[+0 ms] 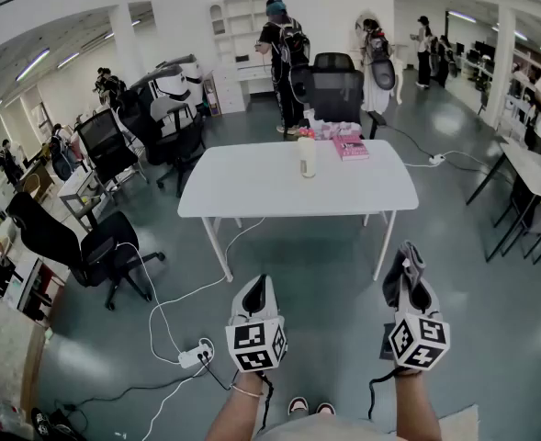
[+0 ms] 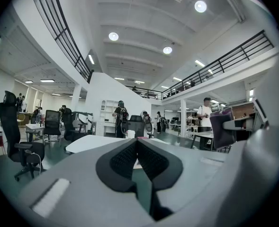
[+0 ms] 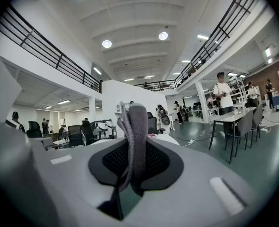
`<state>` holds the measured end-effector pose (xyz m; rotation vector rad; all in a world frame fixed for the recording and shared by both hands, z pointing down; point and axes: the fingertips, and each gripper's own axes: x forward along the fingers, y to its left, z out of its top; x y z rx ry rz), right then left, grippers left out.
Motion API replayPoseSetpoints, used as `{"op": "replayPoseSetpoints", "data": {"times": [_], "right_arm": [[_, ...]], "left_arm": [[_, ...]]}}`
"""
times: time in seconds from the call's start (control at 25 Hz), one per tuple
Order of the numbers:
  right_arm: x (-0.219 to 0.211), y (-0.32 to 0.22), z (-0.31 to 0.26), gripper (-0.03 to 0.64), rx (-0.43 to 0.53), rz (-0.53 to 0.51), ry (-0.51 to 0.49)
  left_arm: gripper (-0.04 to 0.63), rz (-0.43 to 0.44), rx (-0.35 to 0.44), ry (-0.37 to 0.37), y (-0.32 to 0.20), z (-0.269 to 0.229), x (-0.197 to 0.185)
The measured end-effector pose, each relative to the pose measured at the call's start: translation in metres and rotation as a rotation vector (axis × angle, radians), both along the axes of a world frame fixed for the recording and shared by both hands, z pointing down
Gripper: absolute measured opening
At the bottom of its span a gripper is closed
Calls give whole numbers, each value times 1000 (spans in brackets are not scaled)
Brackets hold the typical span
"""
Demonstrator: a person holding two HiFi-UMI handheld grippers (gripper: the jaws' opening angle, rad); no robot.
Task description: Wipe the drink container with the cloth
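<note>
The drink container (image 1: pixel 307 157), a pale upright cup, stands on the white table (image 1: pixel 252 191) a few steps ahead of me. It also shows small and far off as a cup (image 2: pixel 130 134) in the left gripper view. My left gripper (image 1: pixel 257 289) is shut with nothing between its jaws, held over the floor short of the table. In its own view the left gripper (image 2: pixel 137 144) has its dark pads pressed together. My right gripper (image 1: pixel 406 265) is shut on a grey cloth (image 3: pixel 136 129) that sticks up between the pads. Both grippers point level toward the table.
A pink box (image 1: pixel 350 147) and small items lie at the table's far edge. Black office chairs (image 1: pixel 334 90) stand behind and left of it. A power strip (image 1: pixel 195 355) and white cables lie on the floor at my left. A person (image 1: pixel 281 53) stands beyond the table.
</note>
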<state>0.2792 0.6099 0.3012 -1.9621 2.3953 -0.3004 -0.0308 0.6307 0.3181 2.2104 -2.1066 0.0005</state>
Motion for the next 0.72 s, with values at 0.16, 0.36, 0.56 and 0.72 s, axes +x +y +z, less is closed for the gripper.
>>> {"op": "replayPoseSetpoints", "data": {"times": [0.16, 0.36, 0.56, 0.72], "right_arm": [[-1, -2, -2, 68, 2, -3, 8], [-3, -5, 2, 69, 4, 1, 22], [-3, -12, 7, 71, 4, 3, -15], [-2, -14, 13, 70, -19, 17, -13]], "left_arm": [[0, -3, 1, -4, -3, -1, -1], [0, -5, 3, -10, -5, 1, -3], [0, -8, 4, -17, -10, 2, -6], [0, 6, 6, -6, -12, 4, -8]]}}
